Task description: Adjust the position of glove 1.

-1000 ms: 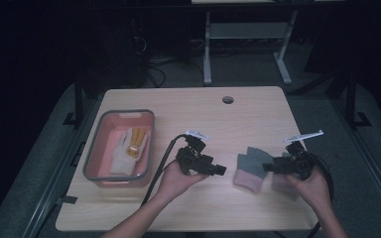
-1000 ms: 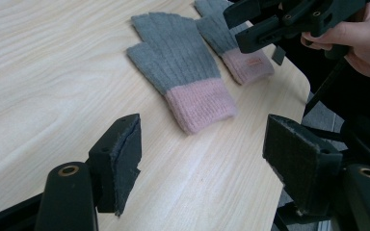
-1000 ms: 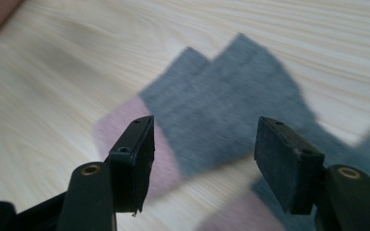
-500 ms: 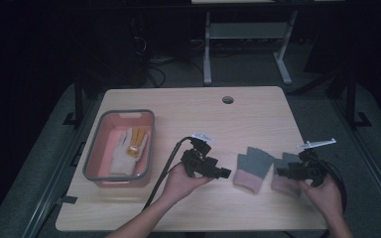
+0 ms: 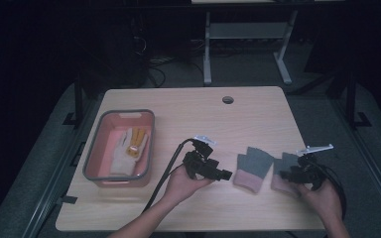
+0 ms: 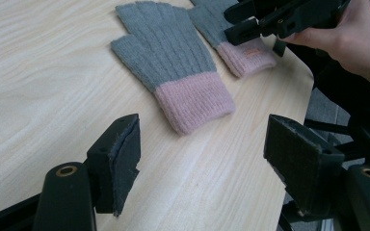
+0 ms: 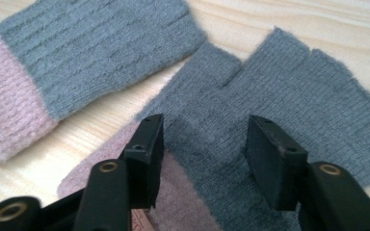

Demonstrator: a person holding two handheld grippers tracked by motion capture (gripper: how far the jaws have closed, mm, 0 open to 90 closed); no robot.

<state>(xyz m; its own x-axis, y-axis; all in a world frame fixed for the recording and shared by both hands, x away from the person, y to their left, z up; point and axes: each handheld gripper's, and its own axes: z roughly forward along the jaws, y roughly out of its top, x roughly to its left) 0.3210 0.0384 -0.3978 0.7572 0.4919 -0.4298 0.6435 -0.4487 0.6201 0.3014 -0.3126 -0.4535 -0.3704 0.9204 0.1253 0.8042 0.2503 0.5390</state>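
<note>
Right gripper jaws part-spread, just been closing, astride right glove, not pinching yet. Risk: knit bunches or slips, tabletop scraped. Left gripper spread, empty, left glove ahead.

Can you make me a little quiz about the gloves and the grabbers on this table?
1. True or false: the right gripper is over a glove.
2. How many grey and pink gloves lie on the table?
3. Where is the white and yellow glove? A) in the pink bin B) under the left gripper C) on the floor

Key:
1. True. Its jaws, just closing, stand astride the right glove, pads not yet pressing it.
2. Two: the right glove and the left glove.
3. A. It lies in the bin, while the left gripper is open over bare wood.
</note>
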